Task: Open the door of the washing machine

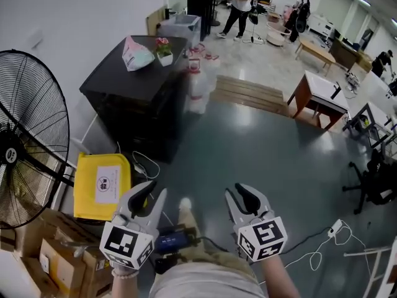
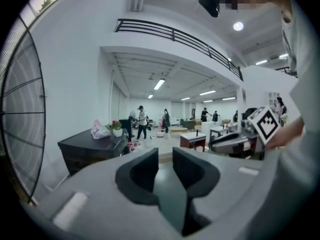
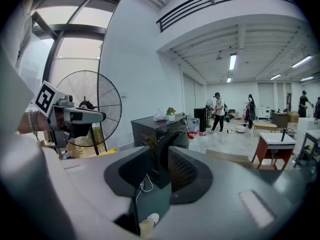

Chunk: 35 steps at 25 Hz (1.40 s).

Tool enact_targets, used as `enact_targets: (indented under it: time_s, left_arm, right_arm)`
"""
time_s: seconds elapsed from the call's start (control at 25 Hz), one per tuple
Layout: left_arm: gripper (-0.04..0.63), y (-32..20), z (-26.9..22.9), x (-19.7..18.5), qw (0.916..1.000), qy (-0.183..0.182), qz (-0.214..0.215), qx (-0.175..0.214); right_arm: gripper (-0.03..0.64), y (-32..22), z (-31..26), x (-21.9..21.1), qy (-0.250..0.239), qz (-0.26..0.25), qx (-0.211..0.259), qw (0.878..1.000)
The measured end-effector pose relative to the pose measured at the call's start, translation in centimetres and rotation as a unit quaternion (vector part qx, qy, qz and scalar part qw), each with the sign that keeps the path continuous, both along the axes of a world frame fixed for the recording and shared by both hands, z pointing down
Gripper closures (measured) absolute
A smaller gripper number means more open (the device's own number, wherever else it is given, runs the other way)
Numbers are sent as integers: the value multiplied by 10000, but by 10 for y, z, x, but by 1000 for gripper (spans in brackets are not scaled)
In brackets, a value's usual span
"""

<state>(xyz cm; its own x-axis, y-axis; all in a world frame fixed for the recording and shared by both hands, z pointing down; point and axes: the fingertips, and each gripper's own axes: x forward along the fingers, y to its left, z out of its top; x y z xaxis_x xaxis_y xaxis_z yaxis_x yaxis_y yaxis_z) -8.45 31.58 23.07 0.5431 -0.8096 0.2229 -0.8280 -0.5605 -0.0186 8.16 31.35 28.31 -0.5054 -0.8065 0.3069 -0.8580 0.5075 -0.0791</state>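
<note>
Plastic, pale grey and matte, forms the left gripper (image 1: 155, 190) and the right gripper (image 1: 236, 191), each with black padded jaws. Both pairs of jaws stand spread with nothing between them, and the grippers are held side by side over the glossy grey floor (image 1: 248, 148).

Ahead and to the left, against the white wall (image 1: 74, 17), stands a boxy black unit (image 1: 139, 89) with a flat top and a dark front. It may be the washing machine, but I cannot tell, and no door can be made out on it. On its top sit a crumpled pink-and-white bag (image 1: 136, 53) and a small white pot (image 1: 165, 59) holding red flowers (image 1: 162, 43).

Nearer the person, just beside the unit, is a yellow bin (image 1: 102, 185) with a closed lid and a white label. A round wire-cage fan (image 1: 25, 138) stands at the left, with brown cardboard boxes (image 1: 56, 250) below it.
</note>
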Motion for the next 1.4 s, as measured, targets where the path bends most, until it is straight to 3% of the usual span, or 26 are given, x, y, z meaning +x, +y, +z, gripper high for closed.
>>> enact_targets:
  time_s: [1.4]
  left_arm:
    - [505,-267,17,-25,9987,47,409,-291]
  right_arm:
    - [522,-251,3,-30,236,270,-246,9991]
